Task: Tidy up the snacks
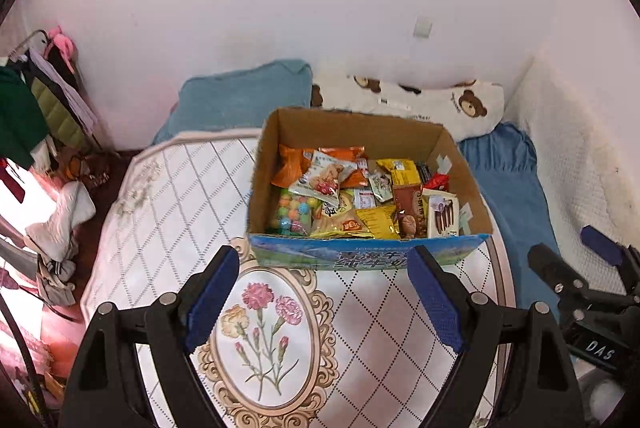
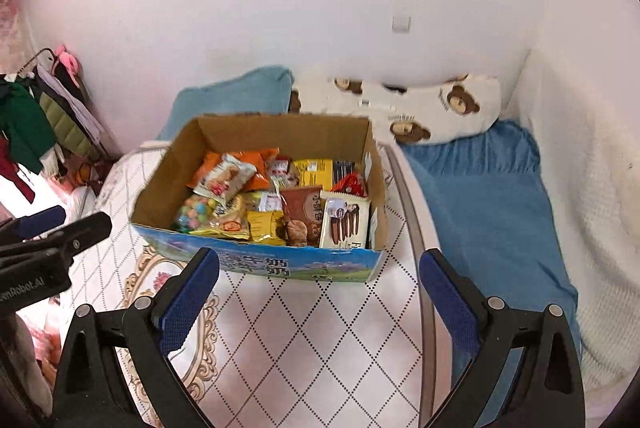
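An open cardboard box (image 1: 352,126) (image 2: 280,128) with a blue printed front stands on a patterned table top. It is full of snack packets: an orange bag (image 1: 290,164), a bag of coloured candy balls (image 1: 294,214) (image 2: 196,214), yellow packets (image 2: 314,172) and a white chocolate-stick pack (image 1: 442,214) (image 2: 344,224). My left gripper (image 1: 324,264) hangs open above the table, just in front of the box, with nothing between its blue pads. My right gripper (image 2: 320,266) is open too, empty, near the box's front right corner. Each gripper shows at the edge of the other's view.
The table (image 1: 160,204) carries a flower print (image 1: 262,324) and sits over a bed with a blue sheet (image 2: 488,208). A teal pillow (image 1: 244,96) and a bear-print pillow (image 2: 420,104) lie against the wall. A clothes rack (image 1: 36,100) stands left.
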{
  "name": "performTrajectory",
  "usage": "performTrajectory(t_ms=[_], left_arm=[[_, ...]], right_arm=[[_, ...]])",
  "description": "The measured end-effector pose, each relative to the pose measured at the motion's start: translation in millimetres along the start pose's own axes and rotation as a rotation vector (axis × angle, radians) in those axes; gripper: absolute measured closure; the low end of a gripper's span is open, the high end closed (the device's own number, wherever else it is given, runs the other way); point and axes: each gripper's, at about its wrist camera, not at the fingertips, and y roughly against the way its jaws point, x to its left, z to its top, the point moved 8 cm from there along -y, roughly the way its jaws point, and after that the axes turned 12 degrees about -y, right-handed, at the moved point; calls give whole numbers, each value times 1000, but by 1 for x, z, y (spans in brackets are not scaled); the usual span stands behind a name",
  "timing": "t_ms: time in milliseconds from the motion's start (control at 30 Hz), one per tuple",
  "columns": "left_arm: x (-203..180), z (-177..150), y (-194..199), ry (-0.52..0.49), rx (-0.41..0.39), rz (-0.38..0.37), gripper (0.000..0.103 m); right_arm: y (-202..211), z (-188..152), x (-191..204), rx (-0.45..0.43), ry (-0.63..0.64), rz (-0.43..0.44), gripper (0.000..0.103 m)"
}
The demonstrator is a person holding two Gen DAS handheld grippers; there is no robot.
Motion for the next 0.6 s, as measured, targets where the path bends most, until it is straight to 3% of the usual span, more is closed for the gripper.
performTrajectory(t_ms=[333,600], left_arm=[[-1,-29,67,1,-92,48,17],[-2,-47,104,18,-117,33,17]], right_arm=[[94,-16,6,-127,7,31,1],[146,-37,15,-170,15,62,0]])
